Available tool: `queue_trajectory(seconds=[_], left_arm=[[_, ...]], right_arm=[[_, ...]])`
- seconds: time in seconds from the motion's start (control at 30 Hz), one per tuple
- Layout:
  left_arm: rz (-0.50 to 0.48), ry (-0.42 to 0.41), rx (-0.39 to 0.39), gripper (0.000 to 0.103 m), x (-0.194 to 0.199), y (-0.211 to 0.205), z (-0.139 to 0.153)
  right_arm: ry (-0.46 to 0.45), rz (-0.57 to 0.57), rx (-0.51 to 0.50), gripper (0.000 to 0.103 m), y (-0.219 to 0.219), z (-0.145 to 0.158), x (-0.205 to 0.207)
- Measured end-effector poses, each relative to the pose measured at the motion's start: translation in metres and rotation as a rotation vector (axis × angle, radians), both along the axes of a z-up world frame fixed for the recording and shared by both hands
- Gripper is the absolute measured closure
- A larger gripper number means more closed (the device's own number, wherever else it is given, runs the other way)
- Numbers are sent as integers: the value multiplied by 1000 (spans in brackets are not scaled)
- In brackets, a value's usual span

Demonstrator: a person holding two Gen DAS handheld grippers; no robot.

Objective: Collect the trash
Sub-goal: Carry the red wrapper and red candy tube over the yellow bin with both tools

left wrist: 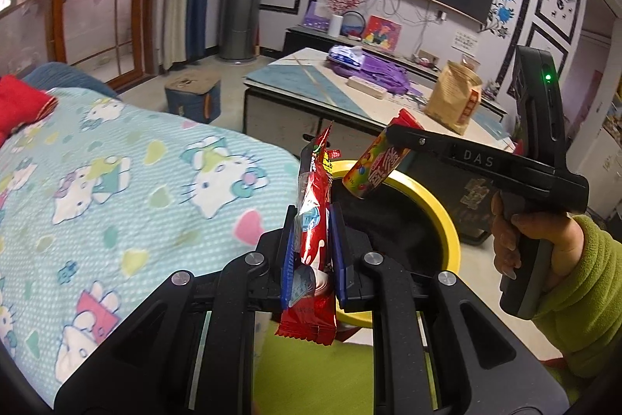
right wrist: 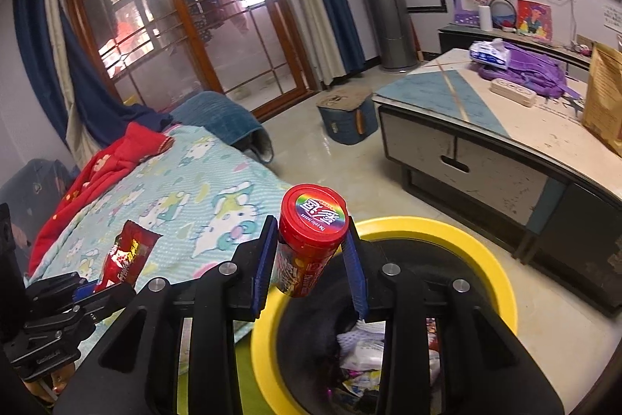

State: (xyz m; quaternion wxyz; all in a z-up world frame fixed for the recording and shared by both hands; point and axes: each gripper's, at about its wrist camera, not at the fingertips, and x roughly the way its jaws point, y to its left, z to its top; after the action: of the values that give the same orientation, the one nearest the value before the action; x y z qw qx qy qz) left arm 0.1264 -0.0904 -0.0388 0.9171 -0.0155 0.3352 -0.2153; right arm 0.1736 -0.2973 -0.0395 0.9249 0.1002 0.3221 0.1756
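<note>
The left gripper (left wrist: 313,251) is clamped tight on a red snack wrapper (left wrist: 314,220), which stands upright between the blue pads and hangs out below them; the right gripper (right wrist: 311,259) holds a red candy canister (right wrist: 309,240) by its sides, lid toward the camera, the jaws narrowed onto it. Both pieces of trash are in the air at the yellow-rimmed bin (right wrist: 482,240), which stands on the floor just beside the near edge of the bed (left wrist: 136,181); the canister hangs over the bin's mouth, the wrapper at its rim on the bed side. Inside the bin, crumpled paper and wrappers (right wrist: 361,352) already lie on the black liner, so part of the collecting looks done. What is left, as I judge it: letting go of both items over the opening; no further trash shows on the bed cover; the coffee table (right wrist: 447,92) beyond carries a brown paper bag (left wrist: 453,100) and a purple cloth (right wrist: 525,69), though whether those count as trash I cannot tell.
</note>
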Motion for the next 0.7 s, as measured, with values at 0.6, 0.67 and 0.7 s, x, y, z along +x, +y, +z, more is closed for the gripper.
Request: queue_trajectory(seconds=[0.6,0.67,0.7], left_arm=[[-111,-1,31,92,20,-59,-10],[-115,3,31,92,23,-64,-12],[-119,10,29,92,25,-67,-15]], right_arm=[[22,-120,19,71,-58,-5,-16],[26,-125,19,71,-63,-6,-17],[31,-127,19,71,-64,-7,-18]])
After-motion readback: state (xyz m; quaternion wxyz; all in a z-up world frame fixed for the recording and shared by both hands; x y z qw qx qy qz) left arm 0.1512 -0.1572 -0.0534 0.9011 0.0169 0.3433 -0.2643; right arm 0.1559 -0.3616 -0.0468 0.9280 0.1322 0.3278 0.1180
